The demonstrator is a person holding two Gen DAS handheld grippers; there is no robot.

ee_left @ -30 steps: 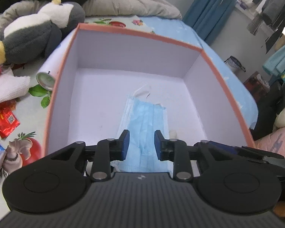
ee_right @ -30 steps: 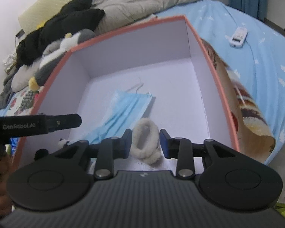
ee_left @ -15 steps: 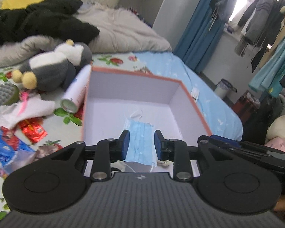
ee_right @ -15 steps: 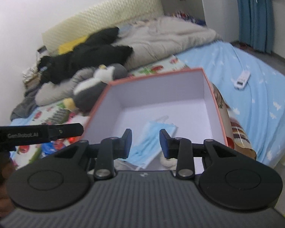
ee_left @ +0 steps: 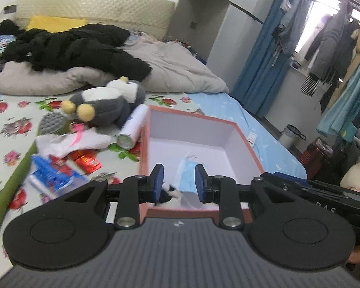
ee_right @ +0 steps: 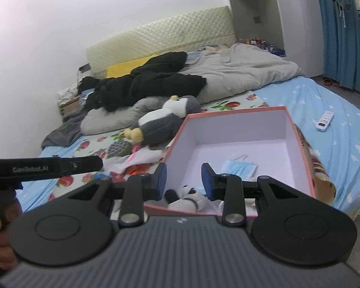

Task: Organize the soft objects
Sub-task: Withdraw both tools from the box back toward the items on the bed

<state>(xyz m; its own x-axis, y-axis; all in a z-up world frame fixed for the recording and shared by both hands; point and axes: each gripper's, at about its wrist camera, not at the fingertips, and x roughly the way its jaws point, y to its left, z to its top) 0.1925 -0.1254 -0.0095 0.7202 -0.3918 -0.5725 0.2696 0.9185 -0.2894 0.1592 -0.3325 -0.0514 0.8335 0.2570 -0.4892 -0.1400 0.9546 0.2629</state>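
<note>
An open box with a salmon rim [ee_left: 228,122] [ee_right: 230,111] and white inside sits on the bed. On its floor lie a blue face mask [ee_left: 188,176] [ee_right: 240,168] and a small white fluffy item with black parts [ee_right: 189,198] [ee_left: 174,190] near the front wall. My left gripper [ee_left: 179,182] hovers above and short of the box's near edge, open and holding nothing. My right gripper [ee_right: 184,180] hangs beside it, also open and holding nothing. A grey and white penguin plush [ee_left: 103,105] [ee_right: 160,122] lies left of the box.
Left of the box lie a white spray can [ee_left: 132,129], a white cloth [ee_left: 72,141], red packets [ee_left: 86,160], a blue packet [ee_left: 50,175], a grey brush [ee_left: 52,122] and a green stick [ee_left: 12,187]. Black clothes [ee_left: 76,48] and a grey duvet [ee_right: 240,69] fill the far bed. A remote [ee_right: 325,121] lies right.
Both grippers have risen and drawn back from inside the box, so the box looks smaller and more of the bed shows. Their jaw gaps are unchanged. The mask and fluffy item stay in the box.
</note>
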